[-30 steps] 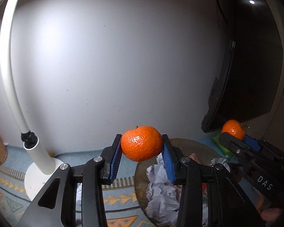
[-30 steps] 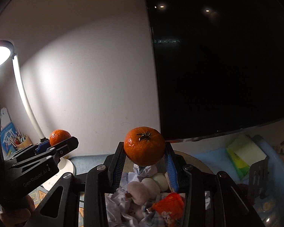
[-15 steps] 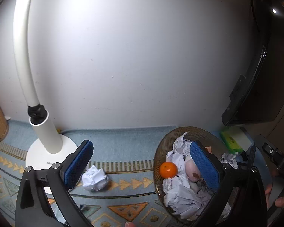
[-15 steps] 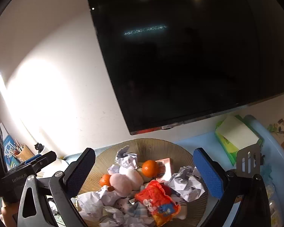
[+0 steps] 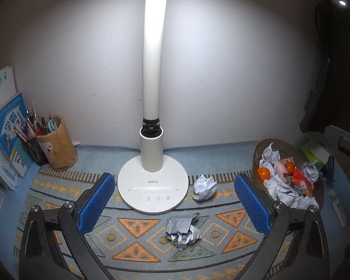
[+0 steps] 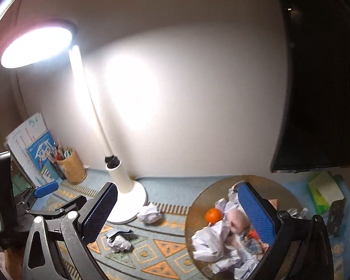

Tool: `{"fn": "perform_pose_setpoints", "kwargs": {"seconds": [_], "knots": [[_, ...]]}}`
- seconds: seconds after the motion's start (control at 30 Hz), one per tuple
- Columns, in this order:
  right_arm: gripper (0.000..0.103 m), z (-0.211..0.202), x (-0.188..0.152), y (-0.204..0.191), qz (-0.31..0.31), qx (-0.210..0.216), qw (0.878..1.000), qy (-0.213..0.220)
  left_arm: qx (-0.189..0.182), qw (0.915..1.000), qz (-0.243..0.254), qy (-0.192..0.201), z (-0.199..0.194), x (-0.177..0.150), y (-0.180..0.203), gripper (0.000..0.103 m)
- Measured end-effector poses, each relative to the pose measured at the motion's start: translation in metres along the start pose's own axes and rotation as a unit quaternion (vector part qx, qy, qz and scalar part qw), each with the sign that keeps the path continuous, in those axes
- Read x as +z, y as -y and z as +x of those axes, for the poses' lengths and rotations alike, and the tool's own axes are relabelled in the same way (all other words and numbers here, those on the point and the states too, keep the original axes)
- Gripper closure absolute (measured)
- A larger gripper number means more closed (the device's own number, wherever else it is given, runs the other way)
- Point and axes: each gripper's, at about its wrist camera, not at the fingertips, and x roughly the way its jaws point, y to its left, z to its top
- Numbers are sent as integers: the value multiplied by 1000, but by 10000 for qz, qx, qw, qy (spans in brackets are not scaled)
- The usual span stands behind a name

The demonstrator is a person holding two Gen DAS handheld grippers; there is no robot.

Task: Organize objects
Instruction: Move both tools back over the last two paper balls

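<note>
The desk [image 5: 221, 149] wears a patterned mat, and the white lamp [image 5: 152, 186] in the middle is the thing to steer by; its base reads OPPLE. Right of the lamp sits the woven basket [image 6: 198, 207], already loaded with crumpled paper, two oranges [image 5: 263, 173], a pink toy and a red packet, so I'd judge most of the tidying is done. Left of the lamp, against the wall, stand books [image 5: 8, 126] with Chinese print too small to read and a wooden pen cup [image 5: 57, 144]. Two paper balls are not yet in the basket: the white wad [image 5: 204, 187] just beside the lamp base on its right, and the grey wad [image 5: 182, 229] in front of the base. Those look like what is left. The left gripper [image 5: 175, 206] hangs in front of the lamp, jaws spread wide and empty, with the grey wad between them. The right gripper [image 6: 178, 213] hovers near the basket, equally wide, holding nothing
</note>
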Motion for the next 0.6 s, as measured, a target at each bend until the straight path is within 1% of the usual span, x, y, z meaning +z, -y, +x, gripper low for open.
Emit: {"fn": "perform_pose_setpoints", "kwargs": {"seconds": [0.07, 0.17, 0.27, 0.3, 0.37, 0.4, 0.43, 0.53, 0.6], "knots": [[0, 19, -7, -18, -174, 98, 9989, -436, -128, 9997, -100, -197, 13, -27, -7, 0], [0, 50, -20, -40, -405, 196, 9938, -1016, -276, 9981, -181, -526, 40, -64, -7, 0], [0, 87, -39, -56, -552, 435, 9858, -1525, -240, 9966, -369, -702, 60, -96, -9, 0], [0, 99, -45, -62, -614, 391, 9836, -1653, -281, 9958, -498, -721, 66, -105, -11, 0], [0, 122, -57, -73, -778, 325, 9787, -1872, -458, 9931, -704, -815, 78, -119, -13, 1], [0, 134, -62, -77, -836, 314, 9758, -1995, -527, 9922, -722, -871, 84, -125, -12, 1], [0, 146, -67, -81, -858, 309, 9730, -2122, -550, 9919, -685, -922, 90, -128, -10, 1], [0, 176, -75, -83, -829, 343, 9661, -2420, -449, 9926, -536, -988, 100, -133, 0, 1], [0, 196, -75, -83, -906, 153, 9627, -2545, -505, 9927, -582, -931, 102, -132, 2, 1]]}}
